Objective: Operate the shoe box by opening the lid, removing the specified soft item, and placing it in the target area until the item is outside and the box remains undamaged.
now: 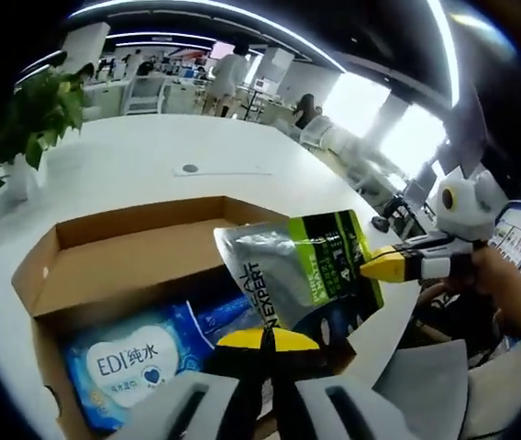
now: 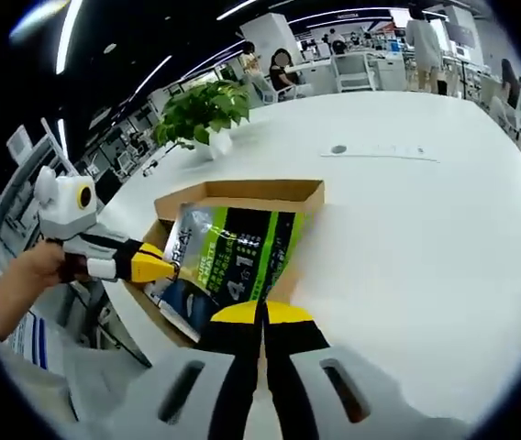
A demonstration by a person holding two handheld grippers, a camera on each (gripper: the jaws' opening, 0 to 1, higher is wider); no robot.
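Note:
An open cardboard shoe box [image 1: 123, 229] [image 2: 242, 194] stands on a white table. A silver and green pouch [image 1: 306, 266] [image 2: 233, 252] hangs lifted over the box's open top. My left gripper [image 1: 265, 337] [image 2: 164, 266] is shut on one edge of the pouch. My right gripper [image 2: 262, 313] [image 1: 375, 268] is shut on another edge, so both hold it. A blue pack of wet wipes [image 1: 123, 367] [image 2: 182, 302] lies inside the box under the pouch.
A potted plant [image 1: 31, 119] [image 2: 205, 110] stands on the table beyond the box. The white table [image 1: 242, 147] [image 2: 407, 229] stretches wide beside the box, with a round grommet [image 1: 190, 169] [image 2: 338, 148] set in it. Desks, chairs and people are far behind.

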